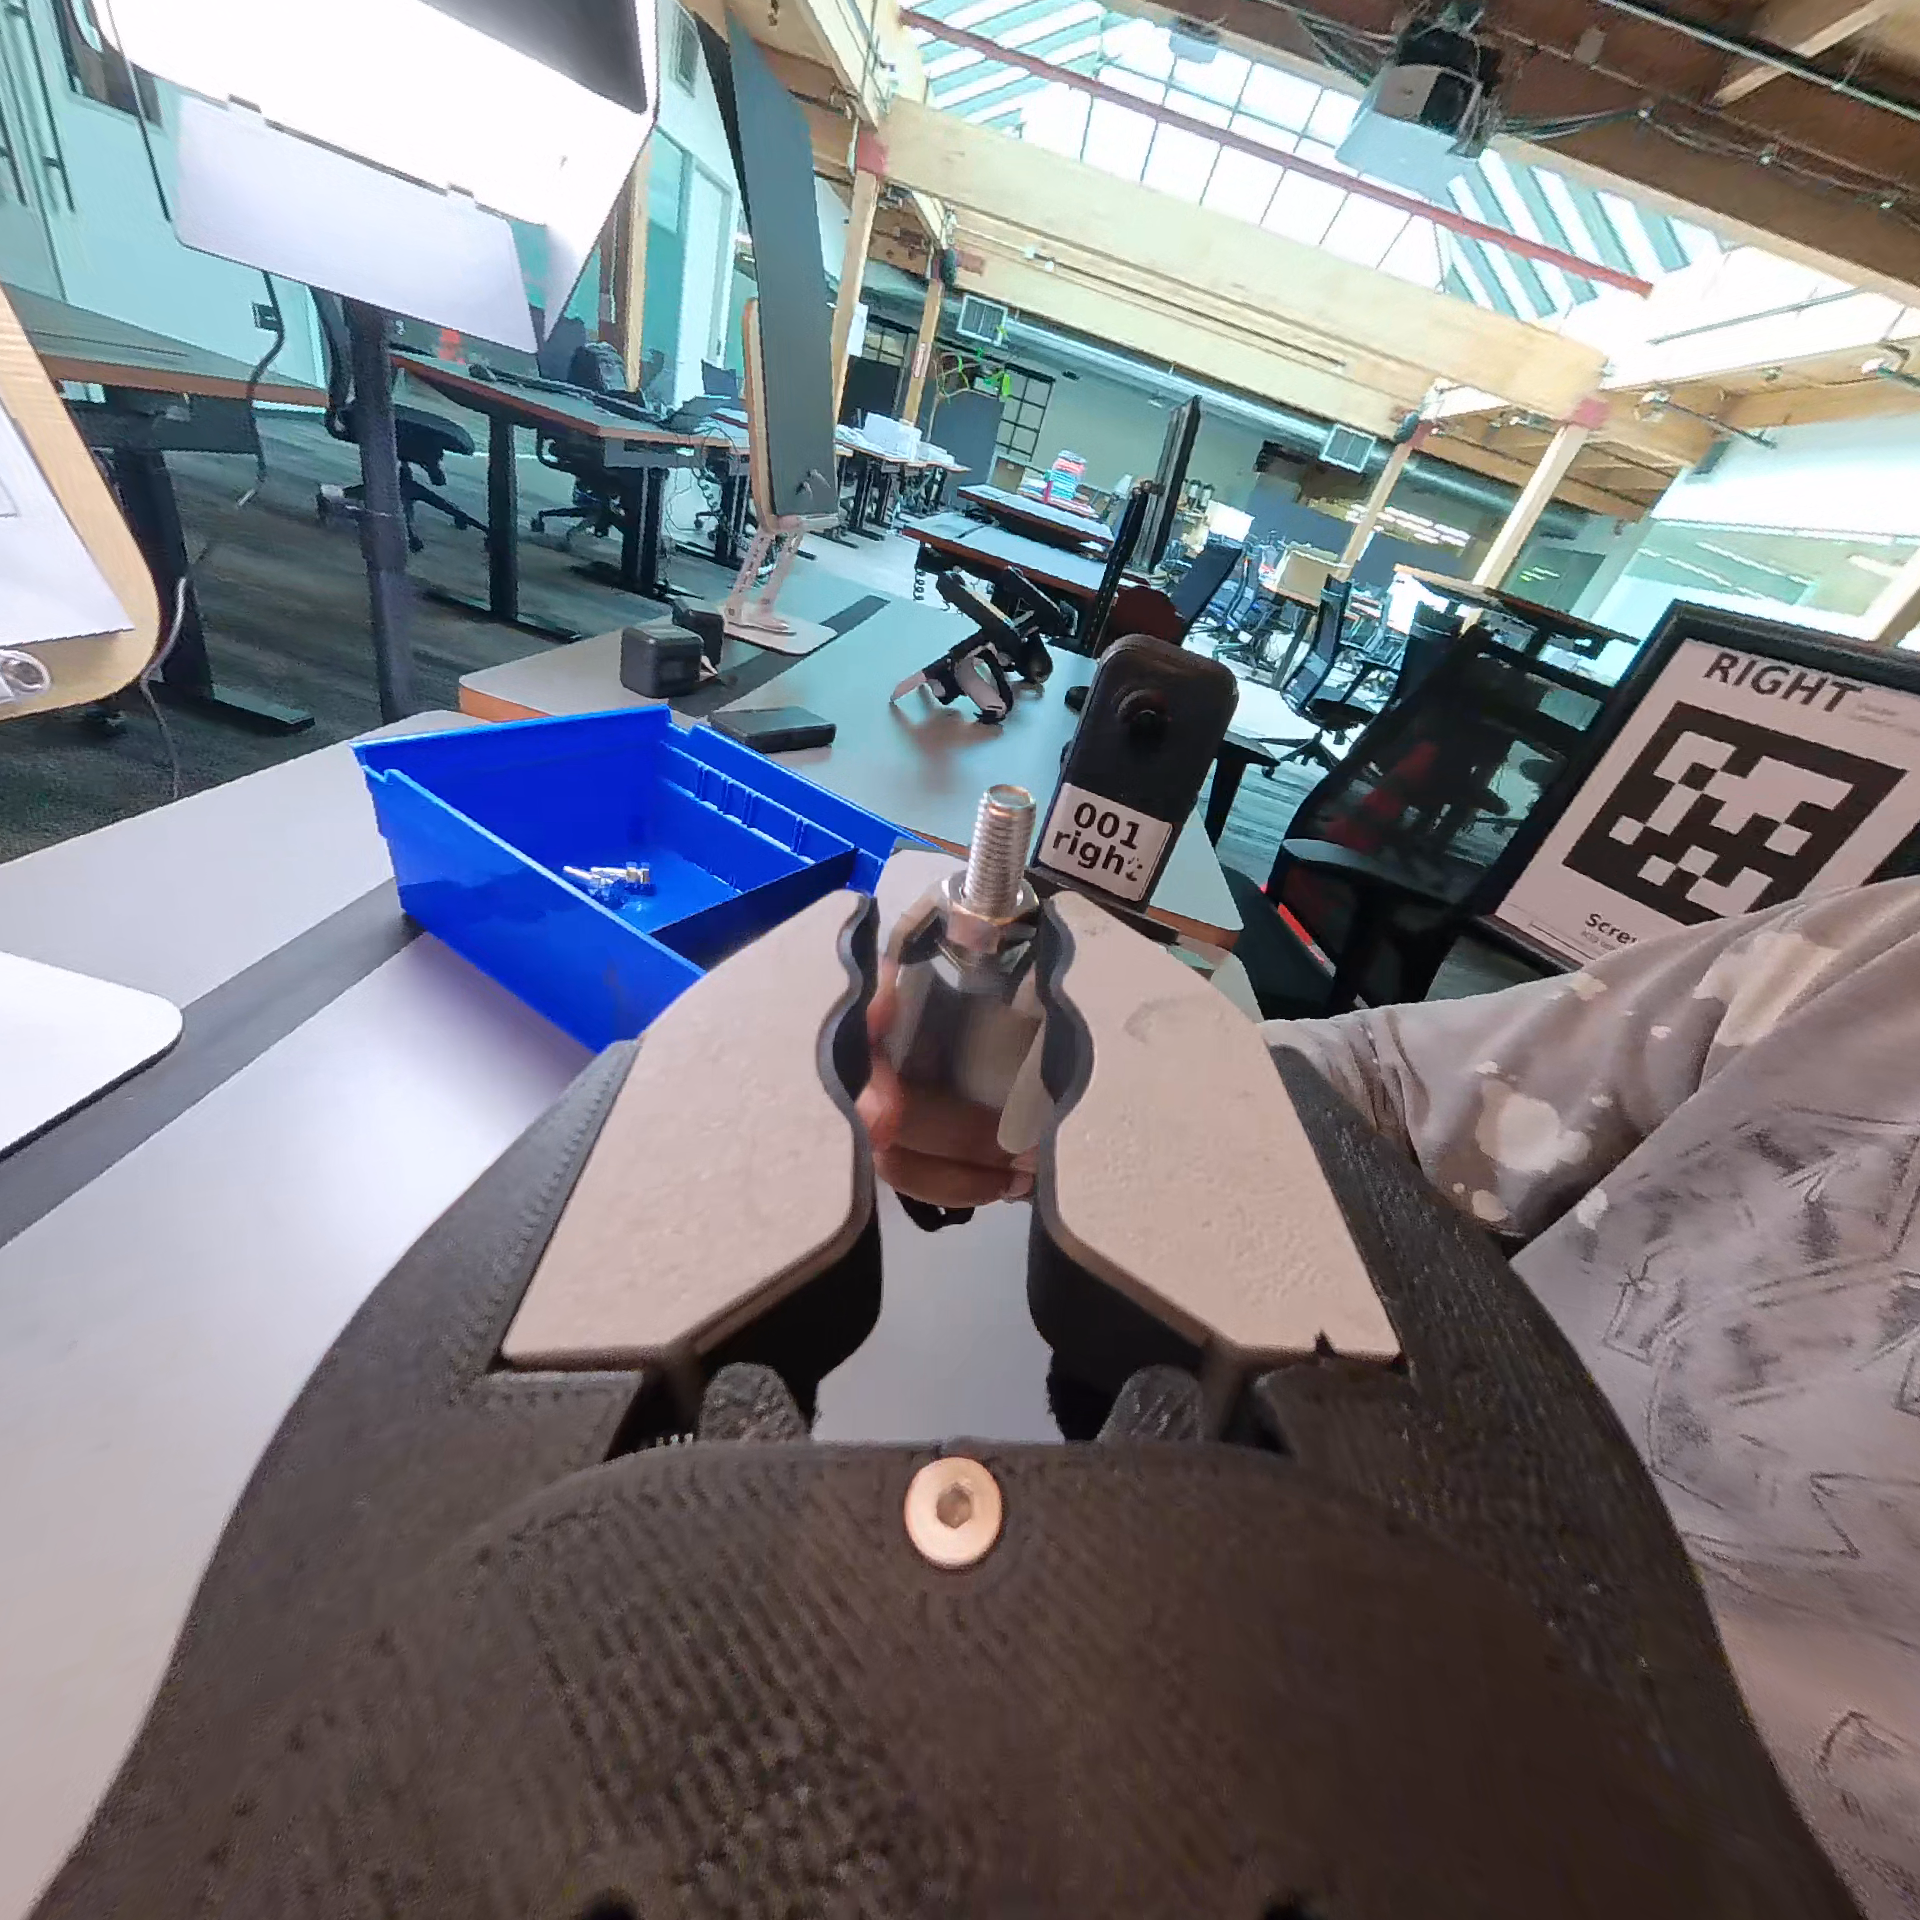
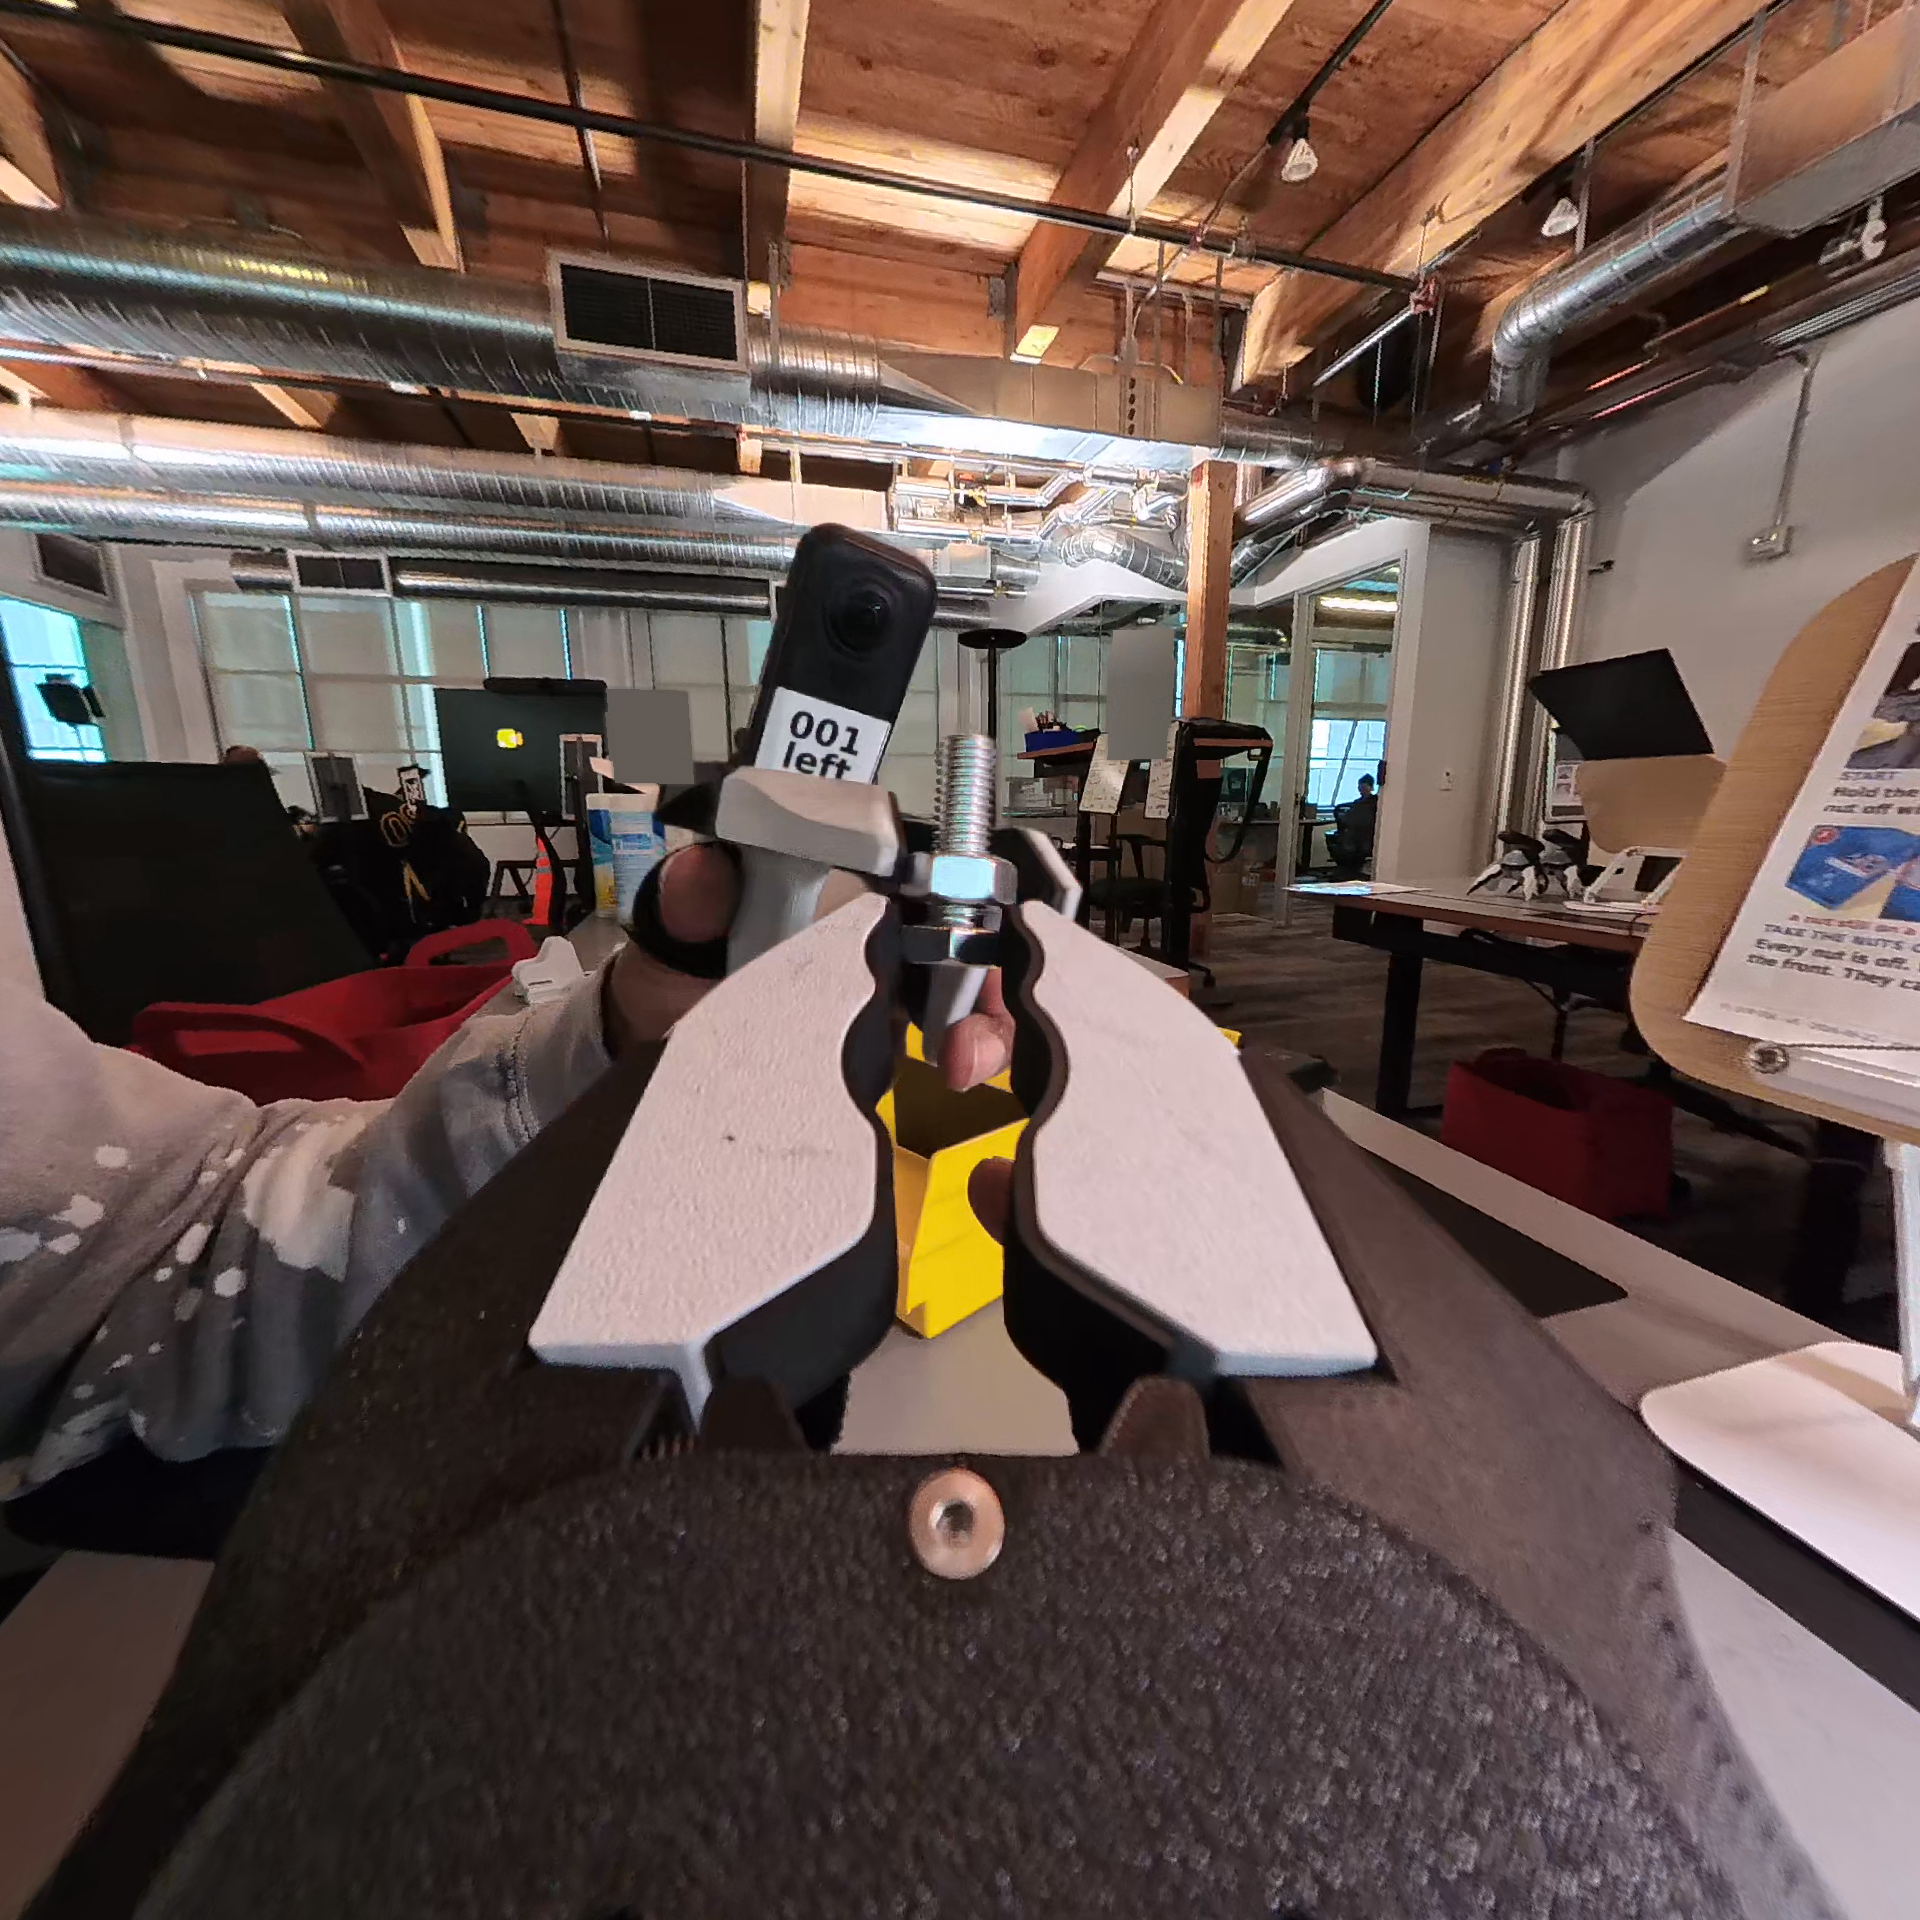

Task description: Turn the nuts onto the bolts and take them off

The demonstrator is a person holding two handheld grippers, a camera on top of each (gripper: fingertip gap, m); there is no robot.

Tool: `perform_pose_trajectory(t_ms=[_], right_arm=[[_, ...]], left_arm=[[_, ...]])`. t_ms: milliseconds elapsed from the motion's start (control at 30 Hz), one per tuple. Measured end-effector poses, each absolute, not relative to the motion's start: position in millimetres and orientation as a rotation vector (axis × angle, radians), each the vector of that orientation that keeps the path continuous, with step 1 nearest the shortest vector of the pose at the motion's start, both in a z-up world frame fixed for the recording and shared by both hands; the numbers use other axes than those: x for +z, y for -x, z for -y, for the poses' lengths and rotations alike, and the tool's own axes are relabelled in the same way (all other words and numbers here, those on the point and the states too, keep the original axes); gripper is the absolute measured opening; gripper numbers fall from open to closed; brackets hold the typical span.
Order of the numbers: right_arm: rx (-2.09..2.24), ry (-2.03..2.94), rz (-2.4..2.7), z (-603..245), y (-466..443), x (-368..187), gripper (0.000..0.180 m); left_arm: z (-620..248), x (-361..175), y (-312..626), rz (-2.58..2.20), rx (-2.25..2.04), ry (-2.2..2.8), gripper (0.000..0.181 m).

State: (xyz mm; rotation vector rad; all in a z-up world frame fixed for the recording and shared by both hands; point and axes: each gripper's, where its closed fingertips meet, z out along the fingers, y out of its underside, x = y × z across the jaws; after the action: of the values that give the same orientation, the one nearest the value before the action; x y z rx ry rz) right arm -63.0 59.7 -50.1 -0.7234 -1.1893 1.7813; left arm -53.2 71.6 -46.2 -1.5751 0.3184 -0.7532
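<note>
A silver bolt [image 1: 997, 831] stands upright between both grippers, held in the air over the table. A hex nut [image 1: 982, 916] sits partway down its thread. My left gripper [image 1: 958, 925] is shut on the nut, one fingertip on each side. In the right wrist view the bolt [image 2: 964, 790] rises above my right gripper [image 2: 954, 940], which is shut on the bolt's hex head, just under the nut [image 2: 961, 881]. The left gripper's fingers [image 2: 821, 821] reach in from the left and clamp that nut. A hand shows below the bolt.
A blue bin [image 1: 488, 831] with several loose bolts and nuts [image 1: 608, 876] stands on the grey table [image 1: 208, 1195] to the left. A yellow bin [image 2: 951, 1247] sits below my right gripper. An instruction sheet on a stand [image 2: 1818, 883] is at the right, and a red bag [image 2: 343, 1018] at the left. Less than 4 cm separates the two grippers' tips.
</note>
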Motion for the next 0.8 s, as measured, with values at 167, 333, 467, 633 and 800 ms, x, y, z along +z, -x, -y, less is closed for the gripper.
perform_pose_trajectory(t_ms=[167,333,467,633,800], right_arm=[[1.832,0.706,1.146,-67.5,57.1,-42.3,0.018],[1.799,0.745,1.165,-70.0,62.7,-48.9,0.018],[1.683,0.828,1.173,-86.5,72.8,-56.8,0.018],[1.261,1.054,1.101,-182.7,64.6,-54.8,0.018],[0.765,1.468,1.144,-329.7,36.6,-98.0,0.018]], left_arm=[[-79.9,-59.2,89.7,-0.232,-0.511,1.674,0.012],[-77.6,-54.4,88.8,-0.220,-0.582,1.647,0.014],[-80.7,-57.7,93.7,-0.207,-0.538,1.655,0.012],[-74.4,-41.4,109.2,-0.165,-0.431,1.595,0.000],[-61.9,-20.2,123.1,-0.150,-0.328,1.530,0.000]])
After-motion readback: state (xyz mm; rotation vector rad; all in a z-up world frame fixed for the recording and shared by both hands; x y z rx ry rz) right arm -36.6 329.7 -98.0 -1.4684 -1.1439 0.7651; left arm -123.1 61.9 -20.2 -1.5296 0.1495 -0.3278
